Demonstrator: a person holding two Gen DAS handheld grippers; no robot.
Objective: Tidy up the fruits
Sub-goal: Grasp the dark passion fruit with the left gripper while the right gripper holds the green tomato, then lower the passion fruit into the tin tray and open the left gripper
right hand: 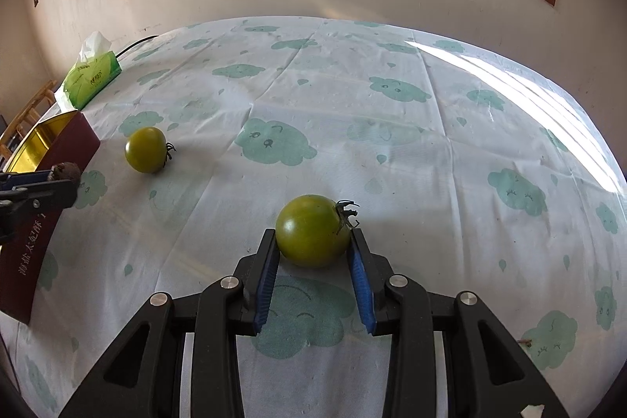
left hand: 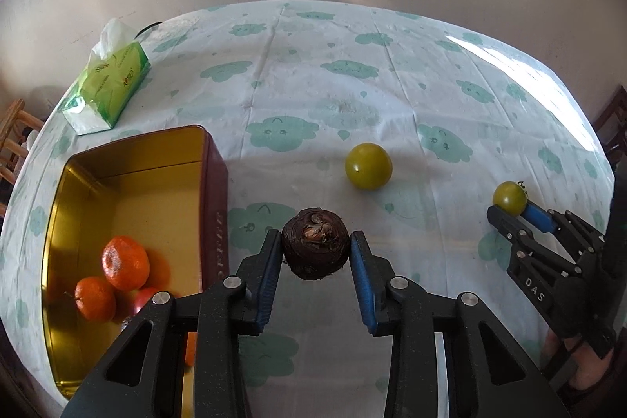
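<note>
Left gripper clenched on a dark brown, rough-skinned round fruit, blue fingers pressed to either side of it, held just clear of the cloud-print tabletop. Right gripper likewise clamped, on a green tomato with its stem end turned right, seemingly resting on the cloth. Open gold-lined tin directly to the left of the brown fruit and very near — maroon side wall just beside the left fingers, two oranges and a red fruit already inside. No long axis to mind on either load, both being round. Likely next: carry the brown fruit a short way left over the wall and drop it in. Left hand much the nearer to the tin; the right, well apart across the tabletop, faces a longer trip. Second green tomato loose between the two grippers — not yet gathered. Tissue pack beyond the tin, out of the way.
</note>
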